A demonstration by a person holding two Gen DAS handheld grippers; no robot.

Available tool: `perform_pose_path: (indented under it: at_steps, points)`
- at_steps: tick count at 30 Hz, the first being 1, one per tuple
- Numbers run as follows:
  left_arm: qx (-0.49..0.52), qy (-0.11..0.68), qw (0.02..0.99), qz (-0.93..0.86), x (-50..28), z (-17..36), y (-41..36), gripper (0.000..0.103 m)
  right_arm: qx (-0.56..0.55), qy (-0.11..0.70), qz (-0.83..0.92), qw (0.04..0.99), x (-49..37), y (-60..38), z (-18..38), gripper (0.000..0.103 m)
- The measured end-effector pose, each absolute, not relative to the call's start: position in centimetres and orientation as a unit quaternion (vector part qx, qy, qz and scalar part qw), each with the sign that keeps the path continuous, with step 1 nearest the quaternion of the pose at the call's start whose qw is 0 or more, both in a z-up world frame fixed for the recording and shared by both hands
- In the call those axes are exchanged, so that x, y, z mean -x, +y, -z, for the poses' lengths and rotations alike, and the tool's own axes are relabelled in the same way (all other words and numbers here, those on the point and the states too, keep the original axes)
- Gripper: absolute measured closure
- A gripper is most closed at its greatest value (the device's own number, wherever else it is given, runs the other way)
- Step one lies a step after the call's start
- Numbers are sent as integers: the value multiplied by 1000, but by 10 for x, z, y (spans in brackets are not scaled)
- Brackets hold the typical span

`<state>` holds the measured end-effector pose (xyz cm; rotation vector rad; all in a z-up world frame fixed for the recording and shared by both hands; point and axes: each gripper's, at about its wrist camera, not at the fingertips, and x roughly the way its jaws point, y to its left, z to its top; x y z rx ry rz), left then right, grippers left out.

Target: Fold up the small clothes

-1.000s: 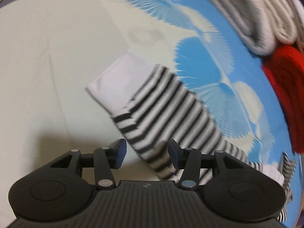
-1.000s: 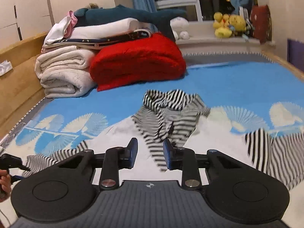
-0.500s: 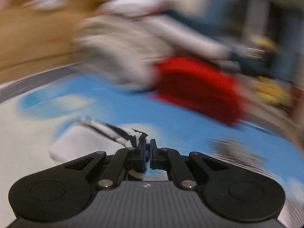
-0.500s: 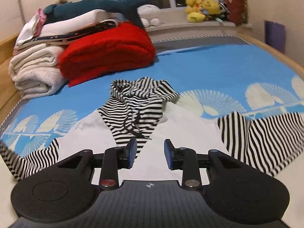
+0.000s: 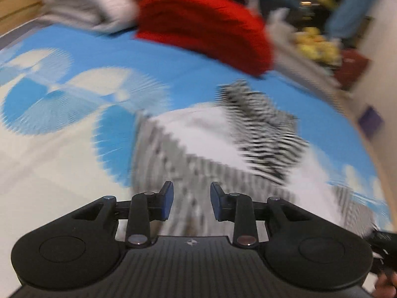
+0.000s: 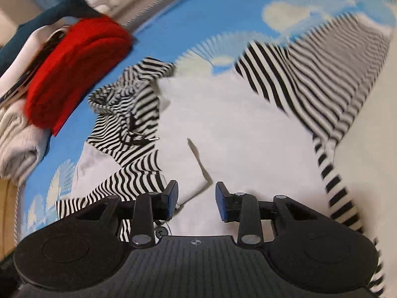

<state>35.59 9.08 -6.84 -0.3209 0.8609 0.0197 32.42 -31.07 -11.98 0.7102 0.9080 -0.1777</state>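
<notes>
On the bed (image 6: 173, 24), over its blue sheet printed with pale fans, we see the striped hoodie (image 6: 235, 129) spread flat, hood crumpled toward a red blanket (image 6: 77, 72) and folded white bedding (image 6: 17, 144). Our left gripper (image 5: 189, 204) and right gripper (image 6: 196, 201) hover above it, fingers apart and widening, nothing between them.

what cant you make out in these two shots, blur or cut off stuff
- Left wrist view: motion blur smears the striped hoodie; how its left sleeve lies is unreadable.
- Left wrist view: the yellow items on the ledge are too blurred to identify.
- Right wrist view: the right sleeve blurs out and its cuff is not visible.
- Right wrist view: the right gripper body hides the hoodie's hem.
</notes>
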Motion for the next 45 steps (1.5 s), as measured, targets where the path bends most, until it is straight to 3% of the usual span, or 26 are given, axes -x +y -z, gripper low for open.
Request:
perform_pose_path:
  at_steps: [13, 15, 17, 21, 24, 25, 30, 32, 35, 37, 40, 43, 45]
  points:
    - [172, 465, 867, -57, -401, 91, 127, 68, -410, 475, 116, 770, -378, -296, 189, 67]
    - [170, 470, 864, -54, -405, 93, 128, 68, -398, 466, 109, 783, -383, -293, 186, 71]
    - [165, 473, 864, -48, -406, 94, 126, 68, -387, 445, 94, 802, -386, -291, 179, 100]
    - [157, 476, 865, -33, -406, 95, 117, 68, -374, 331, 45, 865, -371, -289, 131, 100]
    - [144, 485, 862, -10, -403, 101, 107, 68, -300, 219, 28, 928, -346, -283, 88, 100]
    - [140, 493, 859, -1, -403, 106, 104, 68, -293, 218, 39, 930, -344, -286, 87, 100]
    - [90, 563, 821, 2, -401, 142, 95, 68, -294, 431, 209, 827, -361, -329, 153, 96]
    - [78, 565, 822, -6, -400, 144, 95, 68, -323, 420, 243, 813, -352, -343, 156, 96]
    - [84, 541, 837, -3, -399, 131, 95, 69, -312, 354, 180, 863, -354, -337, 132, 94]
    - [71, 542, 837, 10, -399, 131, 89, 69, -336, 337, 116, 872, -357, -339, 127, 81]
    - [62, 574, 816, -11, -399, 152, 90, 66, -354, 387, 98, 846, -367, -342, 150, 79]
    - [56, 554, 831, -10, -398, 139, 86, 66, -346, 469, 137, 801, -378, -352, 179, 79]
    - [50, 527, 848, 7, -397, 125, 81, 66, -357, 460, 142, 800, -374, -352, 182, 78]
